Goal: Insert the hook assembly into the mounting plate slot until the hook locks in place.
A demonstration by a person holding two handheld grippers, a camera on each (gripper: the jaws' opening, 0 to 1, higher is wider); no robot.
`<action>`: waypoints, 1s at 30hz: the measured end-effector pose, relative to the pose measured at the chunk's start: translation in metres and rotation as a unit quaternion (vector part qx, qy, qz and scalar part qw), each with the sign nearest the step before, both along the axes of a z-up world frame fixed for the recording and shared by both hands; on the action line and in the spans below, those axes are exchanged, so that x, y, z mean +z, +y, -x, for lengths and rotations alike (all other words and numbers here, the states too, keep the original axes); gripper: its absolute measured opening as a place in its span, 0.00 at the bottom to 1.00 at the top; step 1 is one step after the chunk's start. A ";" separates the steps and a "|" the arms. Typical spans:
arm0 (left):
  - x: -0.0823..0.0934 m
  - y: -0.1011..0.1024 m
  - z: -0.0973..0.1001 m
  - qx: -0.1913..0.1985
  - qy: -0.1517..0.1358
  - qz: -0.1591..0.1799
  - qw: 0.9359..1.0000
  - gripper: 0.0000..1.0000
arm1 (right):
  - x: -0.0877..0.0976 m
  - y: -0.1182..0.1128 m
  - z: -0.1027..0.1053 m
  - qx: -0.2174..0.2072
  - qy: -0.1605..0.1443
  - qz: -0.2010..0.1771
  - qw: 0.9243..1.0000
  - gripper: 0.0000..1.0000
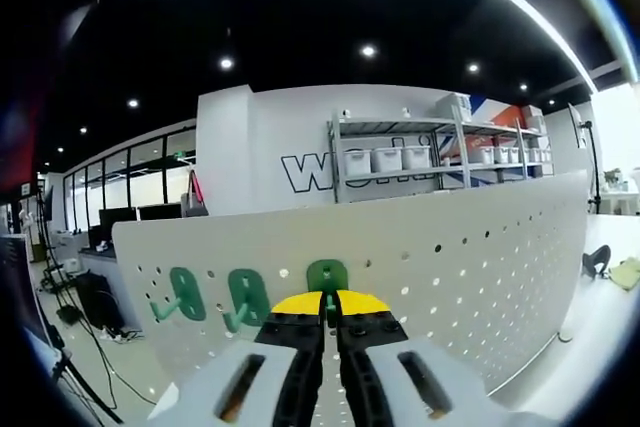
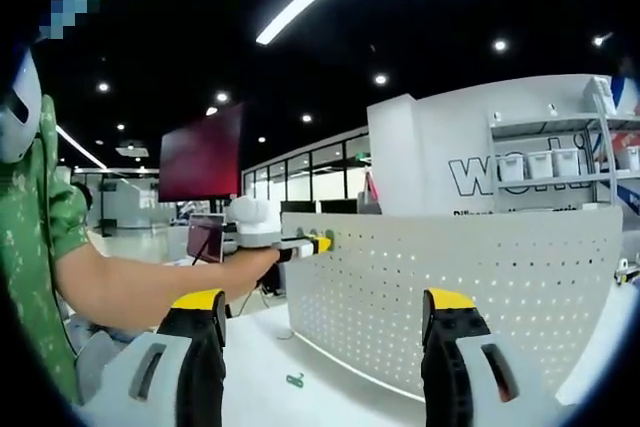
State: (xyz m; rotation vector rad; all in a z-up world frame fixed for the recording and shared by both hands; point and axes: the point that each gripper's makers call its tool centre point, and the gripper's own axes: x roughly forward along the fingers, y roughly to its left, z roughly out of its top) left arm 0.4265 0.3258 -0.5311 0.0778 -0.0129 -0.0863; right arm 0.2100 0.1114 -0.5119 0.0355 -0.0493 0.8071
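A white perforated mounting plate [image 1: 450,267] stands upright across the left gripper view. Two green hooks [image 1: 186,294] [image 1: 246,297] hang on it at the left. A third green hook [image 1: 327,274] sits against the plate just above my left gripper [image 1: 330,302], whose yellow-tipped jaws are shut on its lower part. In the right gripper view, my right gripper [image 2: 325,305] is open wide with nothing between its jaws, well back from the mounting plate [image 2: 480,287]. There the left gripper [image 2: 305,244] shows at the plate's upper left edge, held by a person's arm.
A small green part [image 2: 295,380] lies on the white table [image 2: 330,377] before the plate. Metal shelving with white bins [image 1: 390,159] stands behind the plate. Desks with monitors [image 1: 110,217] and cables on the floor are at the left. A red screen [image 2: 205,157] hangs beyond the arm.
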 end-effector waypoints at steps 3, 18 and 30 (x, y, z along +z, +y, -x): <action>-0.001 -0.001 0.000 0.001 -0.003 -0.015 1.000 0.03 | -0.002 0.000 0.000 -0.001 0.002 0.000 1.000 0.83; -0.005 -0.003 0.000 -0.004 -0.002 -0.012 1.000 0.08 | -0.002 -0.003 0.001 -0.004 0.003 0.002 1.000 0.83; -0.010 -0.001 0.007 -0.004 0.001 -0.003 1.000 0.13 | -0.003 -0.001 0.001 -0.002 0.002 0.003 1.000 0.83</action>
